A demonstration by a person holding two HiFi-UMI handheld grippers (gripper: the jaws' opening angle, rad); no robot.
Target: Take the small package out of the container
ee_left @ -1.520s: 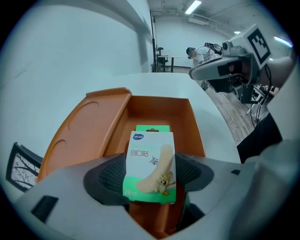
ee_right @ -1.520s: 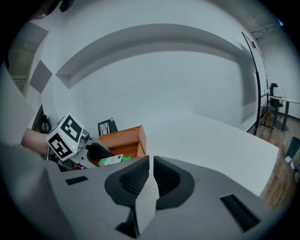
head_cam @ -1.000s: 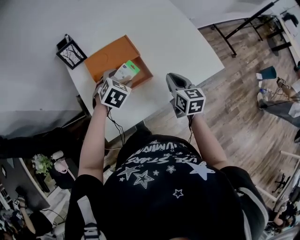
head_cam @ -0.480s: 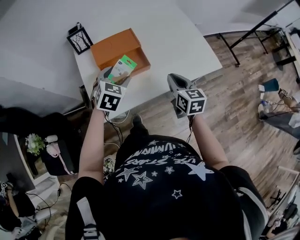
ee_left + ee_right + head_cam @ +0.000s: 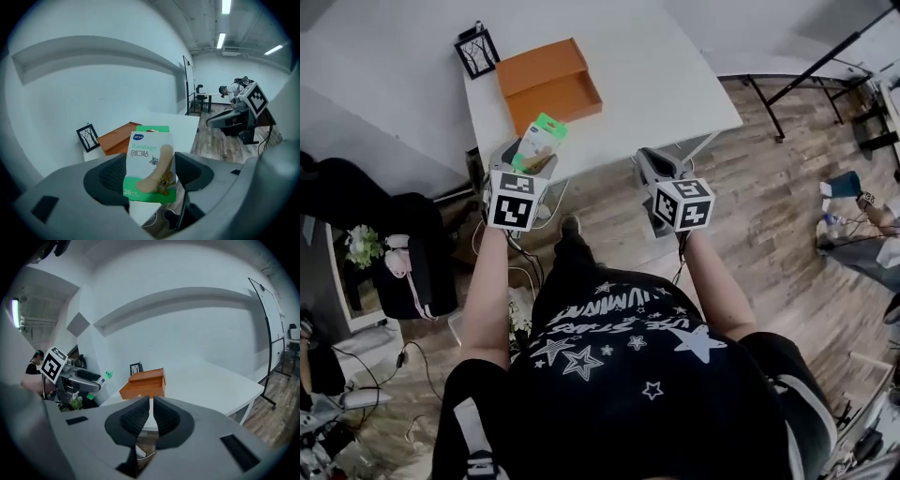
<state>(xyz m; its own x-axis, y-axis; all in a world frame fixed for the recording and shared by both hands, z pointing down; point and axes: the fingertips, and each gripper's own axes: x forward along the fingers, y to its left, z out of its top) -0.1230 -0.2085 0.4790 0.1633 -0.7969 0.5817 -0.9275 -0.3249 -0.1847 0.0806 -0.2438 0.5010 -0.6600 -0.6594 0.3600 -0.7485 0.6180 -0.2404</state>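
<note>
Here, left hand-held gripper [image 5: 529,161] pinches one bandage package [image 5: 150,161]; right hand-held gripper [image 5: 151,408] pressed together; one orange container [image 5: 548,82].

white table [image 5: 656,75], orange container [image 5: 548,82] on it, small black frame [image 5: 477,51] beside

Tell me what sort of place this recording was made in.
Most likely an office or lab-style workroom, not a home. Long strip lights run along the ceiling, a plain white table stands on a wood plank floor, and more desks sit at the far end.
</note>
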